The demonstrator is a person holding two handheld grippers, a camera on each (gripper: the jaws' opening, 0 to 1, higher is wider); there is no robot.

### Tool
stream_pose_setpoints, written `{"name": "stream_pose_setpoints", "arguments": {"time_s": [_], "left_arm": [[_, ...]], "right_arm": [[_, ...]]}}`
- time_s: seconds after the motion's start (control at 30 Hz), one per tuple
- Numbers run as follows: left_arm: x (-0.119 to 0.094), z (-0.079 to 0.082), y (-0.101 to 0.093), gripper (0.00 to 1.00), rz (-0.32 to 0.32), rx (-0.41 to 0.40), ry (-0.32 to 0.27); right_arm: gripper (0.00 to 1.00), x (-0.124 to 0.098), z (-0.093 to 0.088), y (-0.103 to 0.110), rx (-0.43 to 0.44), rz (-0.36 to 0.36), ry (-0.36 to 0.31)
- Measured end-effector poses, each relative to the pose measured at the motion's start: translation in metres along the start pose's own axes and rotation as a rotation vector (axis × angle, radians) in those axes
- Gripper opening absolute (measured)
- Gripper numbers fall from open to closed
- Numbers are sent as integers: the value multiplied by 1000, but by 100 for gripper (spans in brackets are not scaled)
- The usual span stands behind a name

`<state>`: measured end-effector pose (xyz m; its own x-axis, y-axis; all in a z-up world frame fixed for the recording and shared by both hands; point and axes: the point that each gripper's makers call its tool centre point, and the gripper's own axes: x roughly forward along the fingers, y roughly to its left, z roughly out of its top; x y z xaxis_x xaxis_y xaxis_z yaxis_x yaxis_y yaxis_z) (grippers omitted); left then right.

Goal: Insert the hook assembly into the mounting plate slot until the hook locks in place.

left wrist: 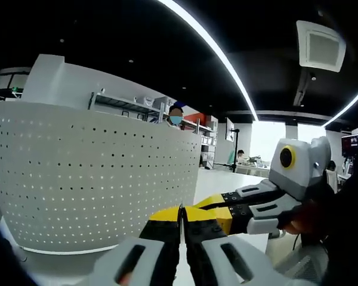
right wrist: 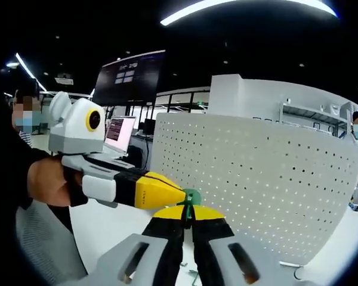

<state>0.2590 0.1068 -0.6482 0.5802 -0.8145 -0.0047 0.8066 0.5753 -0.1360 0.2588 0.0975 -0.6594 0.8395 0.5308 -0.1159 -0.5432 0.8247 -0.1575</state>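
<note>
White desk (right wrist: 116, 229) and office background surround the scene. At lower centre of the right gripper view, a green hook (right wrist: 192, 197) is pinched by the closed right tool (right wrist: 188, 217), with the left tool (right wrist: 167, 193) touching it, apparently closed. Insertion into the pegboard (right wrist: 256, 179) is judged still undone.

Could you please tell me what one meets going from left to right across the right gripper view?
A person's hand → left gripper → green hook, held in the right gripper → white pegboard.
</note>
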Motion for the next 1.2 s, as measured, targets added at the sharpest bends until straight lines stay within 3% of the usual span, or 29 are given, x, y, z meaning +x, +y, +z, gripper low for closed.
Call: {"name": "stream_pose_setpoints", "arguments": {"time_s": [0.2, 0.63, 1.2], "left_arm": [[1, 3, -2, 2, -4, 32, -4], [-1, 8, -8, 13, -31, 70, -9], [-25, 12, 10, 30, 30, 162, -4]], "right_arm": [[1, -1, 2, -1, -1, -7, 3], [1, -4, 4, -7, 1, -28, 3], [1, -3, 8, -20, 5, -59, -11]]}}
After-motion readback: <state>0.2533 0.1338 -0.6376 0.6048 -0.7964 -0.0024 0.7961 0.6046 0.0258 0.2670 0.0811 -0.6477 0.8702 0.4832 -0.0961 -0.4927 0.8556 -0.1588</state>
